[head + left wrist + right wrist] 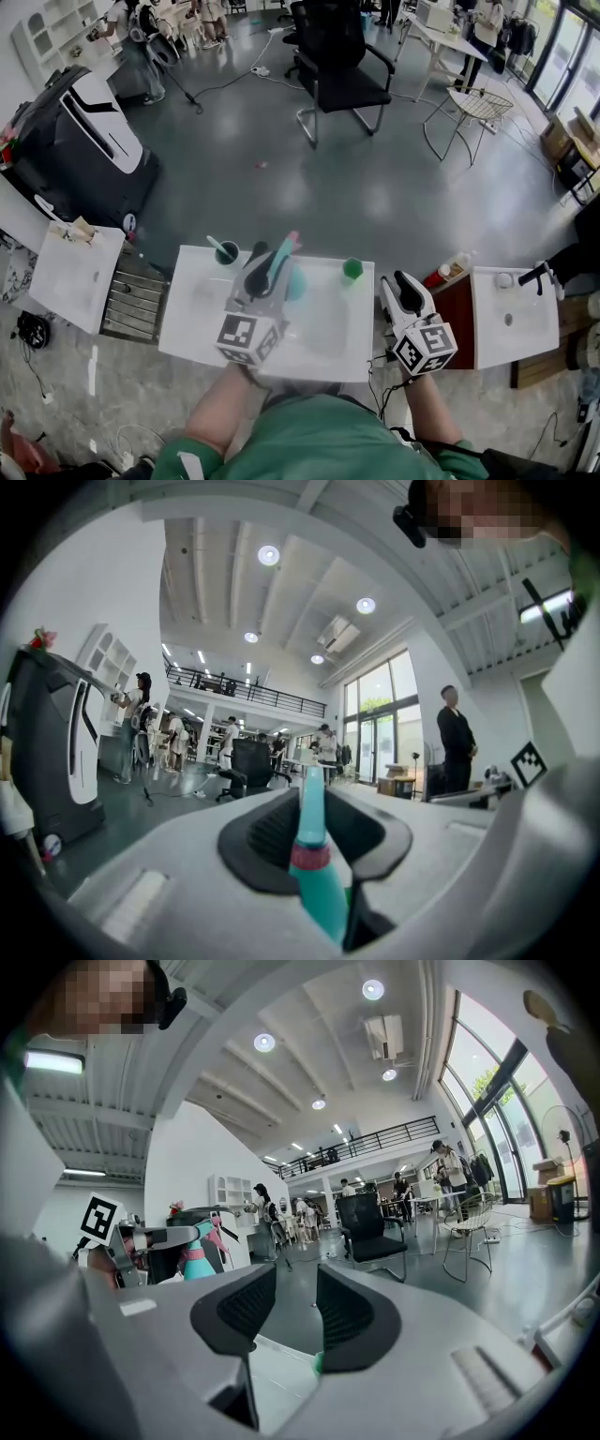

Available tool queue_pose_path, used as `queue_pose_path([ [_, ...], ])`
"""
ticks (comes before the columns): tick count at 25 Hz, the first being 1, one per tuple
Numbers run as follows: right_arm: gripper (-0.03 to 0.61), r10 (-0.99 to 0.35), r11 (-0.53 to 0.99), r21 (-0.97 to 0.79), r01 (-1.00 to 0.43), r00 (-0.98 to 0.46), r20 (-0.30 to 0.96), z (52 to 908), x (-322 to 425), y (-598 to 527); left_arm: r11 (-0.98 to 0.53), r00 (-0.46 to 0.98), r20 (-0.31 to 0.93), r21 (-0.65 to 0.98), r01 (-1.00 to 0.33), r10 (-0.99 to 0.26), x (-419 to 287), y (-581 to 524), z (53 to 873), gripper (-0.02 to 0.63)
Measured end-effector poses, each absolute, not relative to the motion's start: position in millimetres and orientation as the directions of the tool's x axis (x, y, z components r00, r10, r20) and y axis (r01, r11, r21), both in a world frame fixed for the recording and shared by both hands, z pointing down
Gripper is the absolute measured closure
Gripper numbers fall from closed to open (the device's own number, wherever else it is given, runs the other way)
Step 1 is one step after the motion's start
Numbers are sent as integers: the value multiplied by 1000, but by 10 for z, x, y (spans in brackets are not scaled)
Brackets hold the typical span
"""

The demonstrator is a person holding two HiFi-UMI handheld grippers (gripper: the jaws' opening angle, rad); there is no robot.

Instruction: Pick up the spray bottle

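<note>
The spray bottle is teal with a pink nozzle and hangs above the white table. My left gripper is shut on it. In the left gripper view the bottle's neck with its pink band stands clamped between the dark pads, pointing up and away. My right gripper hovers at the table's right edge, its jaws apart and nothing between them. In the right gripper view the pads frame bare floor, and the held spray bottle shows at the left.
A dark cup with a stick in it and a small green cup stand at the table's far edge. A red-and-white bottle sits to the right. White side tables flank the table; a black chair stands beyond.
</note>
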State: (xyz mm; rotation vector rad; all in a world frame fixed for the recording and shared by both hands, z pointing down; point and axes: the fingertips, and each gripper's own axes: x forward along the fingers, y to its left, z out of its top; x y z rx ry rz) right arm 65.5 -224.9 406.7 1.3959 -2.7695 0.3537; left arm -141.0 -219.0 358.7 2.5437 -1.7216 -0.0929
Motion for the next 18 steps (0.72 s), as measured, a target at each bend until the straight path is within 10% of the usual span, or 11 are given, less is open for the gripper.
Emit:
queue_pose_path([
  [18,443,-788,597,-155,-787,-612,67,3748,659,-2242,-407,404,-61,74,-910,-913,-1264,-2035,3275,532],
])
